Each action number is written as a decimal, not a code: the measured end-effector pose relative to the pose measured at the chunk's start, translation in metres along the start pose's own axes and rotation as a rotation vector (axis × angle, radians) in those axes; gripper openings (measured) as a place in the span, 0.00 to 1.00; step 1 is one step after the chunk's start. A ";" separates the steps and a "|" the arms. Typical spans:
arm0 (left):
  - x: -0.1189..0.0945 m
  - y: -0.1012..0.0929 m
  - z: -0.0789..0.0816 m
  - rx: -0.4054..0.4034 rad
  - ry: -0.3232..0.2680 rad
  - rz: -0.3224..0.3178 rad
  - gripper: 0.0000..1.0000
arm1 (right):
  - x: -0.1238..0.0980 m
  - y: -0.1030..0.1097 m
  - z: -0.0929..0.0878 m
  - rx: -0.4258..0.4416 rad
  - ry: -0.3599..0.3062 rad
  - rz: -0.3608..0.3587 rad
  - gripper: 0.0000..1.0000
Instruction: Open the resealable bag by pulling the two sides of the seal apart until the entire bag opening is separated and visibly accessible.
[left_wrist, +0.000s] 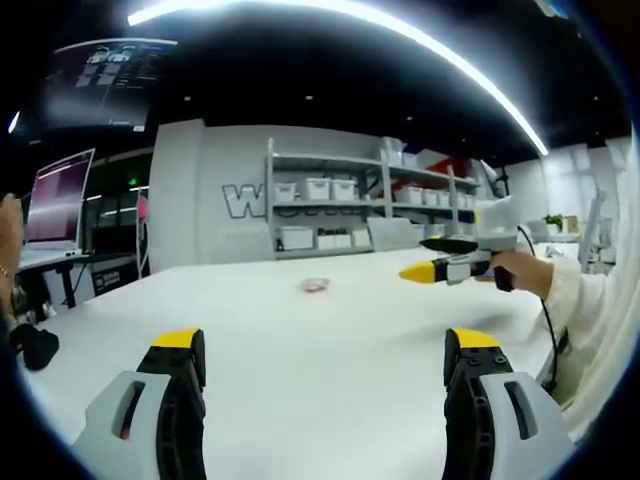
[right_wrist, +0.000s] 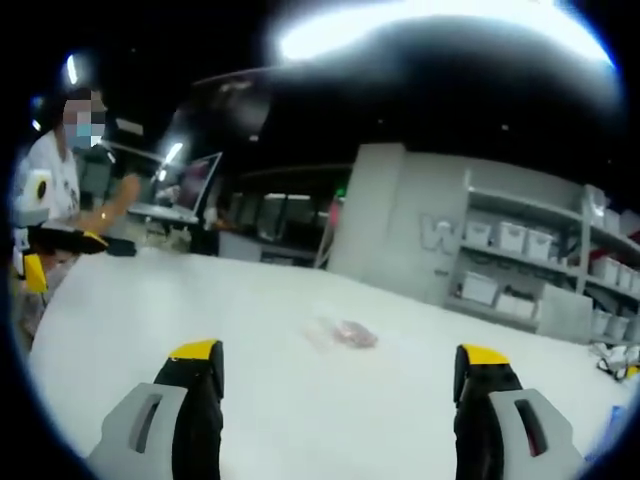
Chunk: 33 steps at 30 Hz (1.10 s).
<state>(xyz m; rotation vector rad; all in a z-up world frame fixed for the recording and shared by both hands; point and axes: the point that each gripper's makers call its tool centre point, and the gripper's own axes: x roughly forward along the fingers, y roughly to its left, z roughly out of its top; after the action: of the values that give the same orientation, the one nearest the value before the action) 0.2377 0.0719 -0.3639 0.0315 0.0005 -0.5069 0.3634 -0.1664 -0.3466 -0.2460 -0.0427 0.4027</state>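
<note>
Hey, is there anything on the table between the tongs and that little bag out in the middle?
Nothing visible. In both views bare white table runs from the open tongs to the bag. The other tongs hang off to the side, not in the path.

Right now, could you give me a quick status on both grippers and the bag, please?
Left gripper open, holding nothing. Right gripper open, holding nothing. Resealable bag flat on the white table, untouched, ahead of both. Nothing between the grippers and the bag.
</note>
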 end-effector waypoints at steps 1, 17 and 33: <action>0.000 0.000 0.000 0.000 0.001 0.000 0.98 | 0.000 0.000 0.000 0.001 0.001 0.000 0.97; 0.001 0.003 -0.003 -0.017 0.010 0.001 0.98 | -0.026 0.001 0.002 -0.008 0.003 -0.040 0.96; 0.005 0.007 -0.006 -0.026 0.021 0.004 0.98 | -0.040 -0.002 -0.005 -0.017 0.023 -0.075 0.95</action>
<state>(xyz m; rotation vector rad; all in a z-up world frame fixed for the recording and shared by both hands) 0.2455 0.0753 -0.3694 0.0116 0.0275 -0.5026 0.3281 -0.1847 -0.3505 -0.2645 -0.0324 0.3250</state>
